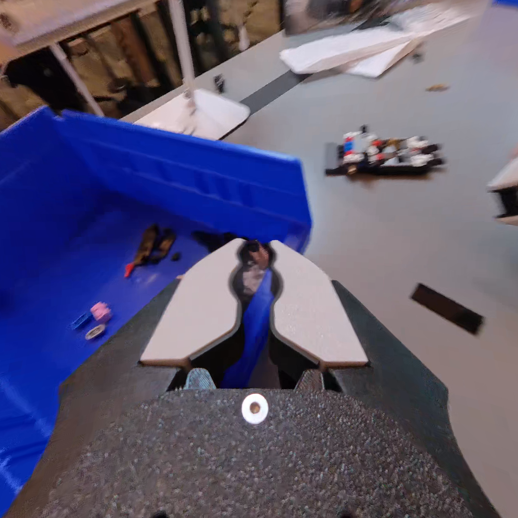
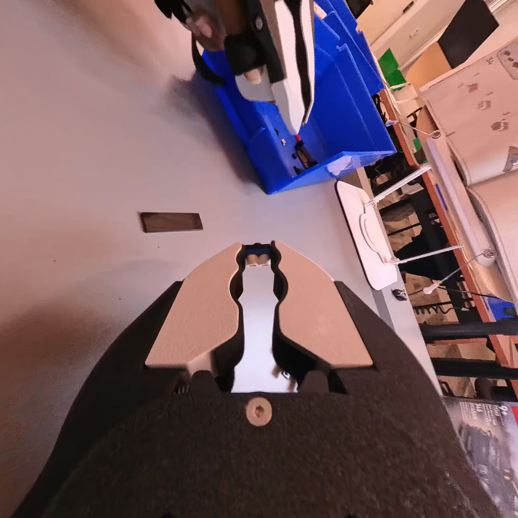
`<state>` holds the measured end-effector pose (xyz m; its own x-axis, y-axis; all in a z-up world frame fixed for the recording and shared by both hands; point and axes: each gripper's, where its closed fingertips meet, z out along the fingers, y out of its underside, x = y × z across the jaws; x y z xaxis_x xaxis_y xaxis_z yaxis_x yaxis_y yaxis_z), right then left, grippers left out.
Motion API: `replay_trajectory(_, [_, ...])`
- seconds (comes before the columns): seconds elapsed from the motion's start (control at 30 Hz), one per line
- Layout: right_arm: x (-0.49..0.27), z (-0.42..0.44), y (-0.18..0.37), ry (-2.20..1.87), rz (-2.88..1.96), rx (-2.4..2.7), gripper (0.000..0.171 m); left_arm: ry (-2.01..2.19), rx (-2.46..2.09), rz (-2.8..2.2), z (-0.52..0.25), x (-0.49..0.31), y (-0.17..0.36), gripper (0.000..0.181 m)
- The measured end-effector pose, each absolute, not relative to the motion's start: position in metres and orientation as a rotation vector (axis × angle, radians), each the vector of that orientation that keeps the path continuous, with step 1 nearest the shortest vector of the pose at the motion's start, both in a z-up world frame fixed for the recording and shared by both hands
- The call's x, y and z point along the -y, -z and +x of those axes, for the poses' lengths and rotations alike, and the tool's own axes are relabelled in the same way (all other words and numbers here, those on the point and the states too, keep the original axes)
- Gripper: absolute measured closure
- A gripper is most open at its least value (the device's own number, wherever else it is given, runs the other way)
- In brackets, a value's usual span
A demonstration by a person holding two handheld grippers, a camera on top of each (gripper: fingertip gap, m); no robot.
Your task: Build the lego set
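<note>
The right gripper [image 2: 258, 253] had its jaws narrowed onto a small blue-and-white brick piece [image 2: 258, 259], pinched right at the tips above the grey table [image 2: 84, 140], apparently to keep it steady in the air. Just beyond lay a dark flat strip [image 2: 171, 222]. Over on the left, the left gripper [image 1: 253, 252] hung over the near corner of the blue bin [image 1: 168, 173], jaws nearly together around something small and dark, too blurred to name. Down in the bin sat a pink block [image 1: 100, 311] and dark loose bits [image 1: 152, 248]. Farther off, a half-built brick model [image 1: 384, 154] waited. Any printing in view was too blurred to read.
</note>
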<state>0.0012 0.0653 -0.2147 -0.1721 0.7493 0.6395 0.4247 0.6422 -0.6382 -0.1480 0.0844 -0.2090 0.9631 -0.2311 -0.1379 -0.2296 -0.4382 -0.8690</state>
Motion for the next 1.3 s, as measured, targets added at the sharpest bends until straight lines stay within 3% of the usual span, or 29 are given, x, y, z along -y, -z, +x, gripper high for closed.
replay_trajectory(0.1, [-0.061, 0.000, 0.215, -0.412, -0.953, 1.810, 0.154, -0.049, -0.297, -2.108, -0.156, -0.088, 0.224, 0.144])
replay_trajectory(0.37, [-0.061, 0.000, 0.220, -0.416, -0.971, 1.824, 0.154, -0.006, -0.402, -2.155, -0.143, -0.084, 0.230, 0.119])
replay_trajectory(0.53, [-0.058, -0.002, 0.223, -0.420, -0.972, 1.843, 0.154, -0.134, -0.670, -2.248, -0.130, -0.081, 0.247, 0.119])
replay_trajectory(0.7, [-0.059, -0.001, 0.223, -0.426, -0.981, 1.836, 0.154, -0.160, -0.792, -2.144, -0.118, -0.078, 0.236, 0.145])
replay_trajectory(0.87, [-0.060, -0.002, 0.220, -0.451, -0.999, 1.814, 0.154, -0.063, -0.713, -2.108, -0.119, -0.077, 0.224, 0.134])
replay_trajectory(1.13, [-0.053, -0.007, 0.197, -0.623, -1.003, 1.691, 0.154, 0.857, -0.507, -1.948, -0.029, -0.050, 0.196, 0.147])
replay_trajectory(1.3, [-0.044, -0.009, 0.197, -0.601, -0.954, 1.710, 0.154, 1.190, -0.372, -1.909, -0.005, -0.045, 0.190, 0.155])
